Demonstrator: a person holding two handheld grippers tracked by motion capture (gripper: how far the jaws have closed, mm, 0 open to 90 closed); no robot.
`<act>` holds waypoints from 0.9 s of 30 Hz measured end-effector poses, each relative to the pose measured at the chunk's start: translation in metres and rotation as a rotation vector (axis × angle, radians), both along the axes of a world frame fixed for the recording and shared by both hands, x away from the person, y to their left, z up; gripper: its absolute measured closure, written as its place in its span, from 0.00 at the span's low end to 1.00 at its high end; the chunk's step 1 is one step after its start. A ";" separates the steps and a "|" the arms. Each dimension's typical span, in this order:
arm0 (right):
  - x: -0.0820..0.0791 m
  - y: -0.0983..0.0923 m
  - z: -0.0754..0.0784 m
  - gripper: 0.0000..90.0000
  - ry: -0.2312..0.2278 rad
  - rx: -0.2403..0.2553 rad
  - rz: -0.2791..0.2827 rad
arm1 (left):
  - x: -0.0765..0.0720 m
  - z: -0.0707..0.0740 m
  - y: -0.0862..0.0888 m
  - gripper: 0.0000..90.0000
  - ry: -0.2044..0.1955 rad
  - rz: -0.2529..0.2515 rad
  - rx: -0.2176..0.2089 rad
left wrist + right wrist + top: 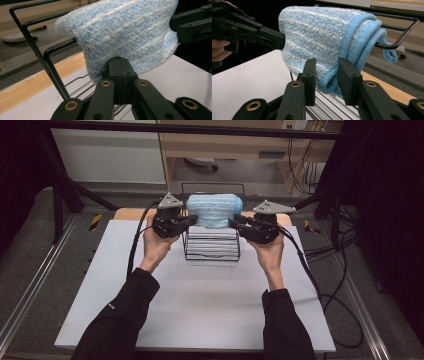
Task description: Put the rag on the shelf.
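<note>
there, towel (214, 210) over rack (212, 247)

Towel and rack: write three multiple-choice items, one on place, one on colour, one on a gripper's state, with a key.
1. Where does the towel hang?
A. Flat on the table
B. Over the wire rack
C. On the floor

2. What colour is the towel?
A. Light blue with white stripes
B. Red
C. Green

3. How do the jaws of the right hand-held gripper stand?
A. Closed flat together
B. Apart, with the towel's hem between them
C. Apart, with nothing between them

Key: 1 B, the towel drapes over the rack's top bars; 2 A, pale stripes cross the blue pile; 3 B, the right gripper view shows a gap on each side of the hem.
</note>
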State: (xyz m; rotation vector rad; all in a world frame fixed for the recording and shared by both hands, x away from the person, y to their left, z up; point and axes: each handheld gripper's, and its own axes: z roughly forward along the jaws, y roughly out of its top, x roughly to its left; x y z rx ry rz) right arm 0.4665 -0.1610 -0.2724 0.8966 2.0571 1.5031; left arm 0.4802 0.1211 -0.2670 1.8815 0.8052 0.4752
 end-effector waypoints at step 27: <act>-0.020 -0.011 0.036 0.22 -0.034 0.093 0.019 | -0.022 0.035 0.020 0.70 -0.048 -0.017 -0.066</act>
